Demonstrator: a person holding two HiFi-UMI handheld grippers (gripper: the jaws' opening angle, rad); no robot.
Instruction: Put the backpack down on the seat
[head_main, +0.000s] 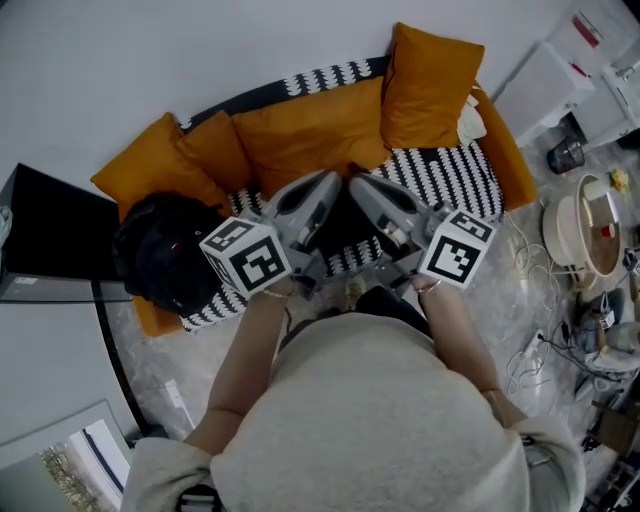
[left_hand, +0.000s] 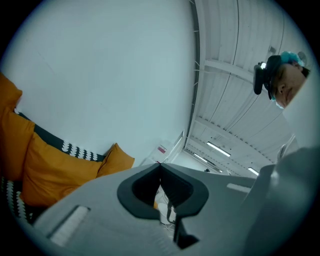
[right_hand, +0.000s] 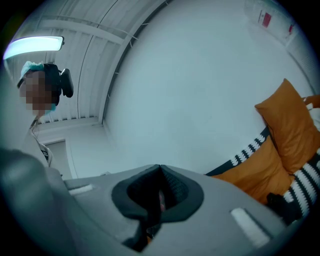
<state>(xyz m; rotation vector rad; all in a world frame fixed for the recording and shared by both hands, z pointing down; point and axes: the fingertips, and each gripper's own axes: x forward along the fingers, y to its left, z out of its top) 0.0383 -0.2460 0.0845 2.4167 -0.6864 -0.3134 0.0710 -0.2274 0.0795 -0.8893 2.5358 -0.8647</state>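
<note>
Backpack (head_main: 165, 250): black, slumped on the left end of the sofa seat (head_main: 455, 170), resting against an orange cushion (head_main: 140, 175). It lies to the left of the left gripper and clear of both grippers; neither one holds it.

Left gripper (head_main: 335, 180): held out level in front of the person, marker cube (head_main: 247, 255) toward the body. In the left gripper view its jaws (left_hand: 160, 165) are pressed together at the tips with nothing between them.

Right gripper (head_main: 357, 182): held just beside the left one, the two noses nearly meeting over the middle of the seat. Its marker cube (head_main: 457, 247) faces up. In the right gripper view the jaws (right_hand: 160, 169) are likewise closed on nothing.

Sofa: black-and-white patterned cover, with a row of orange back cushions (head_main: 310, 130) beyond the gripper tips and one upright orange cushion (head_main: 430, 85) beyond the right gripper.

Black cabinet (head_main: 50, 235): left of the backpack, farther from the grippers.

Cables (head_main: 530, 300): loose on the pale floor, right of the right gripper.
</note>
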